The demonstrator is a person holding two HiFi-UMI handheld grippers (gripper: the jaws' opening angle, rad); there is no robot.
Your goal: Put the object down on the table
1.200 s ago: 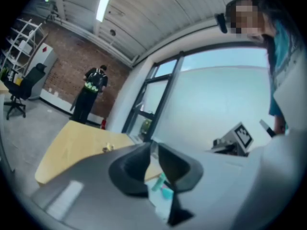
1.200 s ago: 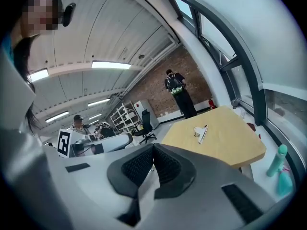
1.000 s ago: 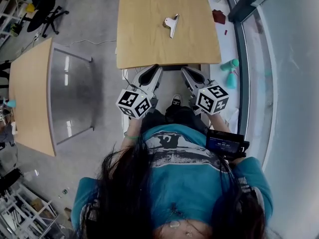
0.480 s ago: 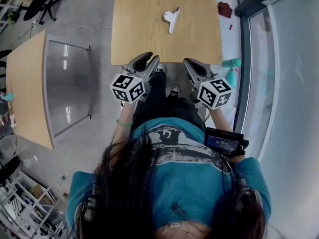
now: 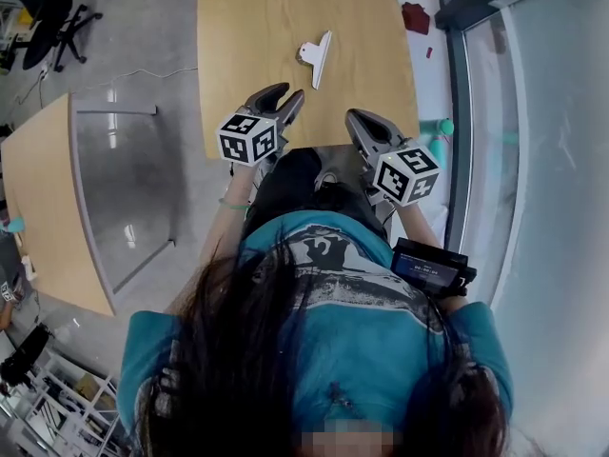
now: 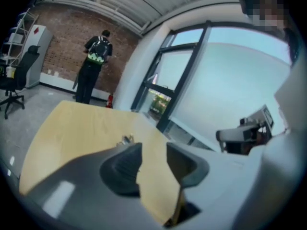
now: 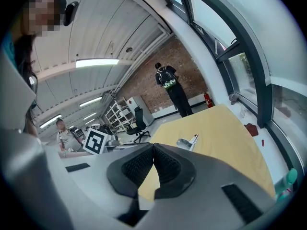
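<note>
Daylight floods through the big window (image 6: 230, 85), and a ceiling strip light (image 7: 96, 62) burns white. Both gripper views bow into black round edges. The left gripper (image 6: 153, 147) looks soft and smeared, and glare gleams off the floor (image 5: 124, 198).

Teal bottle (image 5: 440, 128) on floor by window; office chair (image 5: 46, 9) far left.

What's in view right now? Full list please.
table: 1, light wood, ahead of the person
clip: 1, silver metal, lying on that table
second table: 1, light wood, at left
office chair: 1, black, on the floor far left
bottle: at least 1, teal, floor by the window
bystander: 1, dark clothes, by the brick wall
left gripper: grey, jaws apart, empty
right gripper: grey, jaws together, empty
</note>
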